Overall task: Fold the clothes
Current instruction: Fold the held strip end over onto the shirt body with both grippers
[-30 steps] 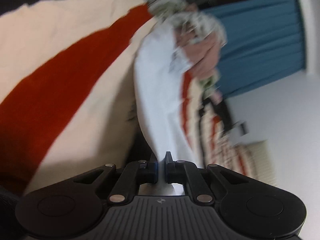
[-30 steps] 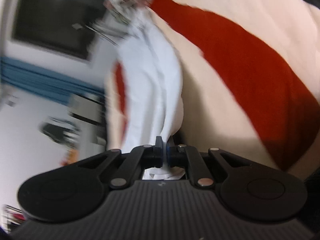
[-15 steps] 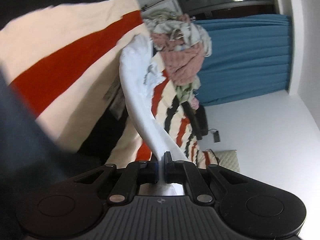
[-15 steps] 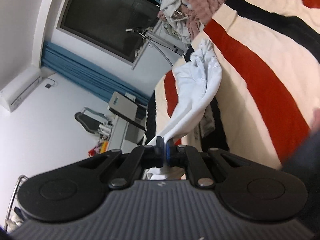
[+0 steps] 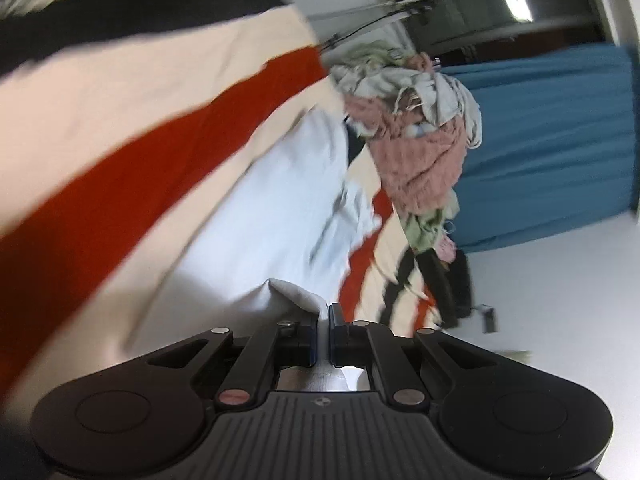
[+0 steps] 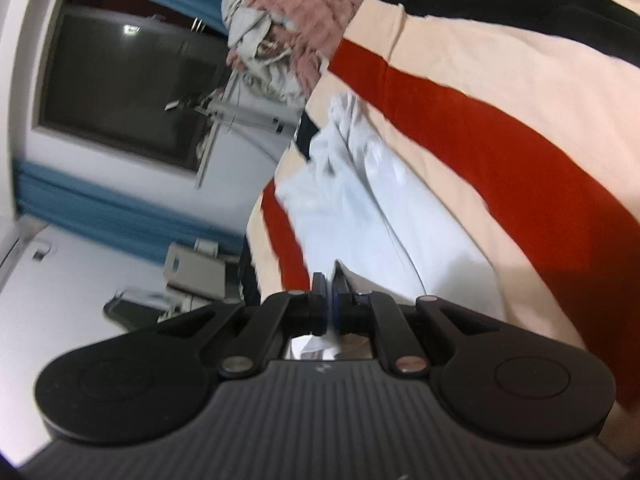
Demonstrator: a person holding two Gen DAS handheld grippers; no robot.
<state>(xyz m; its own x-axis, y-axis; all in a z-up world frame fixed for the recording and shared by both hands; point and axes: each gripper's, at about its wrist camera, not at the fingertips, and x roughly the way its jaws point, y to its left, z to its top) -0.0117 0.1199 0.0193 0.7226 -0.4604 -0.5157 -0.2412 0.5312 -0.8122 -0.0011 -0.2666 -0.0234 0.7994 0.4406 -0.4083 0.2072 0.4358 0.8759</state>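
Left wrist view first: my left gripper [image 5: 323,312] has its 2 jaws pressed together on a bunched edge of the white garment [image 5: 276,216], with a sliver of cloth showing behind the jaws. From that pinch the garment spreads away from me across the striped blanket [image 5: 120,128], whose cream, red and black bands run diagonally; the picture is blurred there. Past the garment's far end sits a pile of clothes [image 5: 416,148], a pink knit under pale grey pieces, with something green hanging below. Farthest off I see a blue curtain [image 5: 552,140] against a white wall.

On the right wrist view, my right gripper [image 6: 330,280] is likewise clamped on another edge of the white garment [image 6: 360,208], fabric visible in the gap behind the tips. The cloth runs forward over the striped blanket [image 6: 480,132] to a crumpled end, just short of the pile of clothes [image 6: 296,28]. Beyond that I make out a dark window [image 6: 128,84] with a blue curtain [image 6: 120,208] beside it.
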